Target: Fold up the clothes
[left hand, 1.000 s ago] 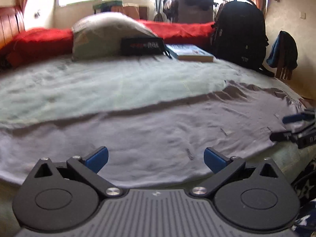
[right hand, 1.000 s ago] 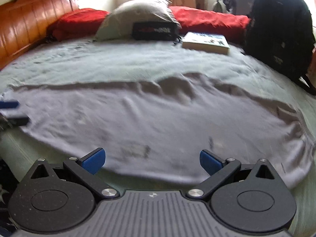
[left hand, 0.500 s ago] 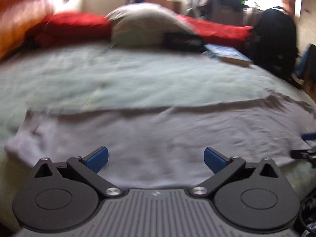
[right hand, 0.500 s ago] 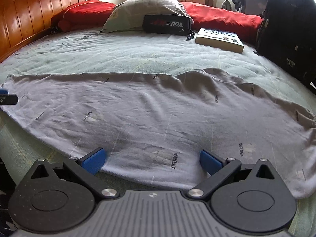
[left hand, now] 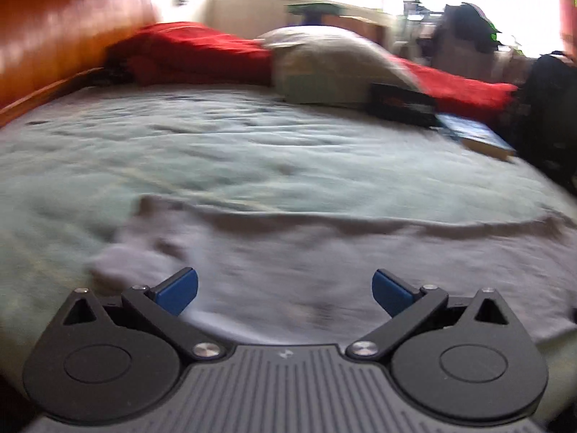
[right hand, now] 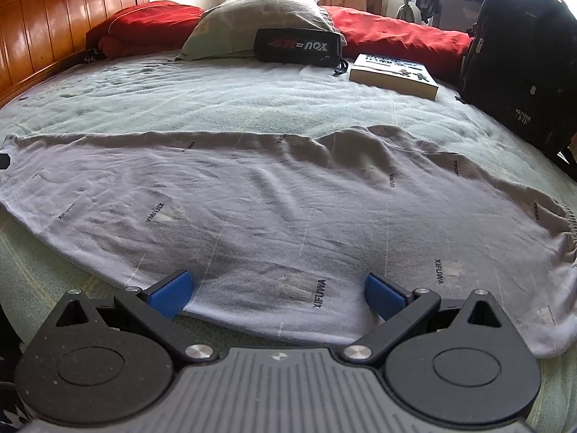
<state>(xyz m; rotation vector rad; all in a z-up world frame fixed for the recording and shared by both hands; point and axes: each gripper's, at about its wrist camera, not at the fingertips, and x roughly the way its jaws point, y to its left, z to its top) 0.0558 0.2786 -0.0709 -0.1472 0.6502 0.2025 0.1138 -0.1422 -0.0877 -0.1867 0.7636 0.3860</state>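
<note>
- Grey garment (right hand: 274, 213): you have it spread flat and wide along the bed's (right hand: 223, 97) near edge, lightly creased, printed with small dark "XIFUMA" marks and thin pale lines; gathered elastic hem at its right end.
- Your right gripper (right hand: 276, 294): jaws wide apart, empty, blue pads hovering over the garment's near edge.
- Your left gripper (left hand: 285, 290): jaws likewise apart, holding nothing, above the garment's left end; that view is blurred.
- Far edge of bed: pillow (right hand: 256, 18), black pouch (right hand: 297, 48), book (right hand: 395, 75), red blanket (right hand: 396, 36).
- Backpack (right hand: 523, 61): at the far right corner.
</note>
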